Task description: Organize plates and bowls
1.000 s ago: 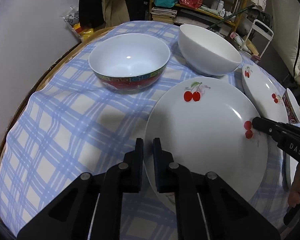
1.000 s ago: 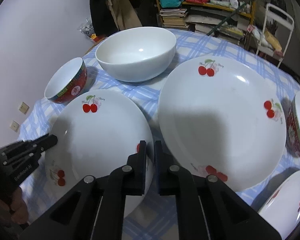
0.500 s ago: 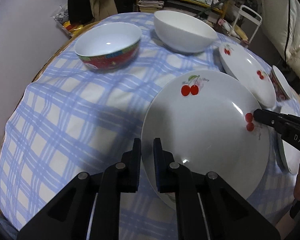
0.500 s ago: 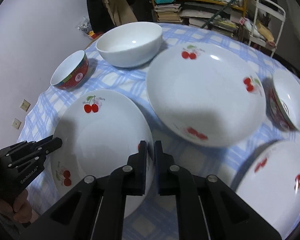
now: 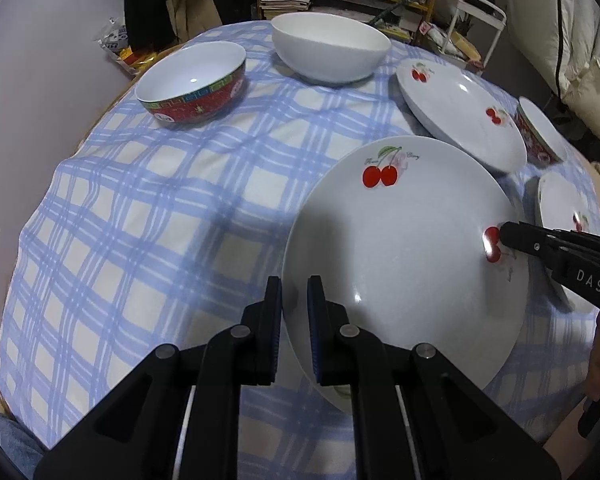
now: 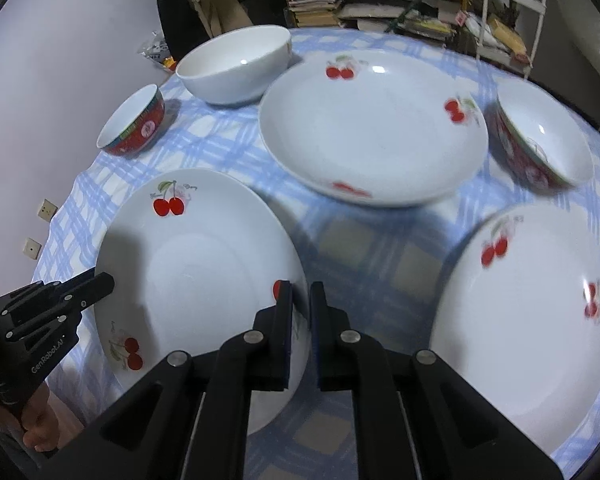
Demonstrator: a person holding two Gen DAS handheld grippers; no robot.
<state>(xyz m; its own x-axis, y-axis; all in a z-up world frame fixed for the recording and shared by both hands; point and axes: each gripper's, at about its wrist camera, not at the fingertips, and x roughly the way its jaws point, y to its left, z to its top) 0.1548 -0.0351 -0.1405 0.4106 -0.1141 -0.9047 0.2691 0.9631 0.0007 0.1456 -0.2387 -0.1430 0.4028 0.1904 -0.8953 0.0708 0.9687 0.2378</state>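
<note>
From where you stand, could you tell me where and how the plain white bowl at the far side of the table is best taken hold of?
Take the plain white bowl by its rim, one finger inside and one outside, coming down from above on its near edge. It stands upright and empty, its rounded wall gives no flat hold, and the cherry plate crowds one side. Both grippers are busy gripping another plate.

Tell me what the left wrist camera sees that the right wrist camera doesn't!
Only the left wrist view shows a big stretch of bare checked tablecloth and a cream cushion at the far right.

Only the right wrist view shows nearly all of the third cherry plate at lower right; the left view catches just a sliver of it.

Both show the held cherry plate, pinched at opposite rims by the left tool and the right tool, plus another cherry plate, the white bowl and two red-patterned bowls, one at the left and one at the right.
</note>
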